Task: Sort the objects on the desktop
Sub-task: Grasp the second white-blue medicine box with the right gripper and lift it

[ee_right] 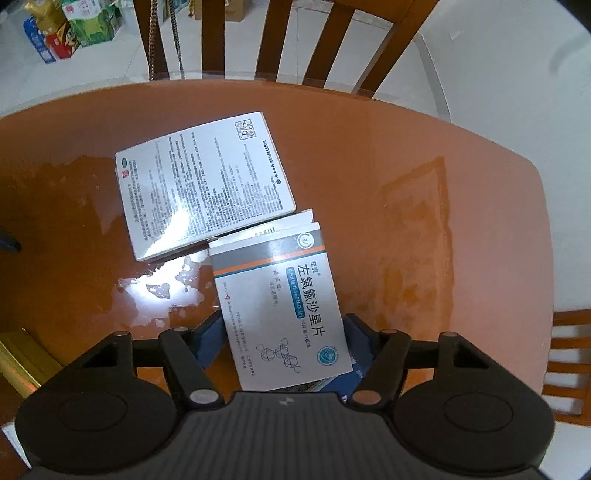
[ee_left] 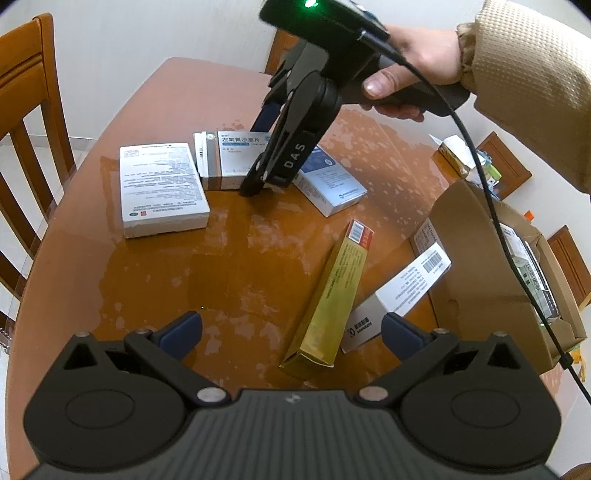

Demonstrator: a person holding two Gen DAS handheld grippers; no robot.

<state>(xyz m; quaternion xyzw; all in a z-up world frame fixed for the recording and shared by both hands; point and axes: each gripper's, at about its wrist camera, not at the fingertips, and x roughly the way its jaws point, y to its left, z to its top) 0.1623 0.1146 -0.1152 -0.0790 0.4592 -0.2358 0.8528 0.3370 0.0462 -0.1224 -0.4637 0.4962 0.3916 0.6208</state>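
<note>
Nearest our left-hand lens sits the left claw, its blue-padded jaws spread wide over bare surface with nothing between them. Just beyond its right pad we see a long gold box lying slantwise, with a white barcode box propped beside it against a white-and-grey carton. Further right stands an open cardboard box holding several packs. Across the surface, the right claw points steeply down, carried by a hand in a beige knitted sleeve. From our right-hand lens its blue pads stand on either side of a white medicine box with a grey-and-orange band and dark blue characters; the right pad looks to lie against the box edge, while at the left we cannot tell whether pad meets card, so the grip is not certain. That box lies flat, its far end touching a larger white box printed with dense black text. A blue-and-white box lies just beside the right claw on its other side, partly under it. Wooden chairs stand around the surface, and colourful packages sit on the floor beyond.
</note>
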